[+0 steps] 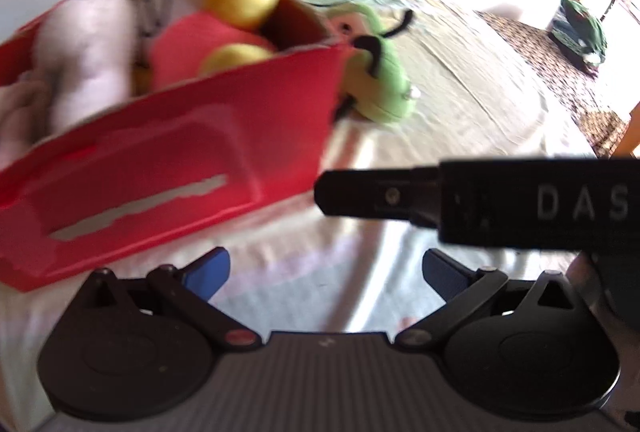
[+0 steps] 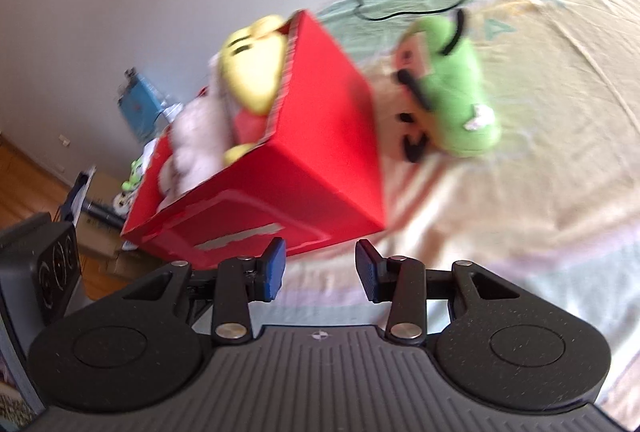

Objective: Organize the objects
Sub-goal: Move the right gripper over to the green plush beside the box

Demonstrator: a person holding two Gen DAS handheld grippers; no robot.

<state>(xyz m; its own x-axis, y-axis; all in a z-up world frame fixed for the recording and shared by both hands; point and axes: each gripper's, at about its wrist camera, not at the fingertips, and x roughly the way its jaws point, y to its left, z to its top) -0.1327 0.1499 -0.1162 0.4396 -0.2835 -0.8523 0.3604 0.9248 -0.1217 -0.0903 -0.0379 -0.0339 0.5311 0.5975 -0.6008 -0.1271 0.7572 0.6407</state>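
Right wrist view: my right tool [image 2: 320, 268] gapes empty; green plush [image 2: 456, 88] at one o'clock lies outside the red box [image 2: 320, 160], awaiting pickup; left tool [image 1: 326, 272] also empty, open.

Home bedroom: bed with pale patterned bedspread [image 2: 520, 112], plush toys in red box [image 2: 320, 152], wooden floor [image 2: 24, 184].

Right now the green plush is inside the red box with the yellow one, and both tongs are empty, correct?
Not quite. The green plush lies on the bed beside the red box, as the right wrist view shows. The yellow plush is inside, and both tongs are empty.
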